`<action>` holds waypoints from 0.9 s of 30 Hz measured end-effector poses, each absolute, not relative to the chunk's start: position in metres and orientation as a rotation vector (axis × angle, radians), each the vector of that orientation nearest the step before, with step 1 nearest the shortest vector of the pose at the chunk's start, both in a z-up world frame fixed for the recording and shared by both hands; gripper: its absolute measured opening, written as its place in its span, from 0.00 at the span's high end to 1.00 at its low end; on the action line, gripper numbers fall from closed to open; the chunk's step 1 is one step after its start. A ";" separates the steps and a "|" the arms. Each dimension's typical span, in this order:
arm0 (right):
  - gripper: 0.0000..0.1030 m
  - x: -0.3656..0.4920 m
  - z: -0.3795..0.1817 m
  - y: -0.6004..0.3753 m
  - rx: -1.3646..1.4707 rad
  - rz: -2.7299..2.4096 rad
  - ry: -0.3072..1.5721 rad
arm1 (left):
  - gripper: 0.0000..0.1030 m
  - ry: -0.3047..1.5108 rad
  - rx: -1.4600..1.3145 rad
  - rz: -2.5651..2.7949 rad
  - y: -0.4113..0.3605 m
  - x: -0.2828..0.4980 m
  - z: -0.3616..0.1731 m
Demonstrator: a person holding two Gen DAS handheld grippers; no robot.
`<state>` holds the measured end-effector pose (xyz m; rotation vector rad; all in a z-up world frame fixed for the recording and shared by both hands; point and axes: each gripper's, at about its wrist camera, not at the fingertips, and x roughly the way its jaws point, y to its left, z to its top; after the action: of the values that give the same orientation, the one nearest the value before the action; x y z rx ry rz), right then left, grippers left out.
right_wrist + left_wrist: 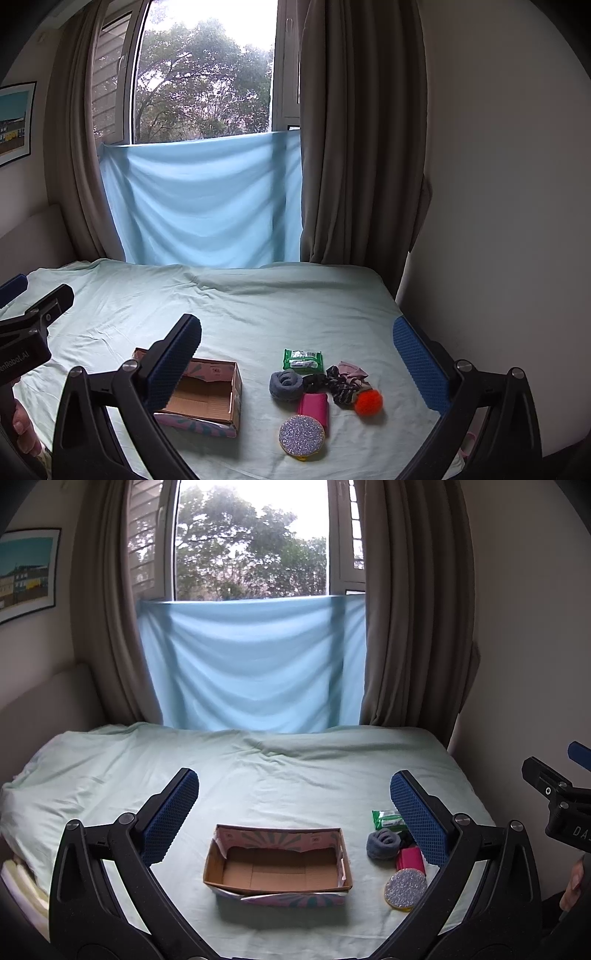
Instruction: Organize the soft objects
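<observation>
Both wrist cameras look forward and slightly down over the pale green sheeted bed (258, 775) toward the window with the light blue cloth (251, 664). The left view sits left, centred on the open cardboard box (277, 864), with the small items at its right edge. The right view sits further right, box (207, 391) at lower left, the round glittery silver pad (301, 435) near centre. Both share bed, box, window, and each catches the other tool at its edge.
</observation>
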<state>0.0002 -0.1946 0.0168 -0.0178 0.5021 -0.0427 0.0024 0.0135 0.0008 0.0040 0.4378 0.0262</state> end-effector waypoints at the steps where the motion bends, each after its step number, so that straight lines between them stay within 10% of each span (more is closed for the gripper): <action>1: 0.00 0.000 0.017 -0.193 -0.018 -0.042 0.502 | 0.00 0.439 0.004 0.027 0.013 0.003 0.000; 27: 0.00 0.002 0.017 -0.193 0.009 -0.037 0.485 | 0.00 0.444 0.005 0.014 0.016 0.007 -0.003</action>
<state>0.0017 -0.1927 0.0170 0.0090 0.4852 -0.0365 0.0068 0.0162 -0.0029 0.0046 0.4443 0.0144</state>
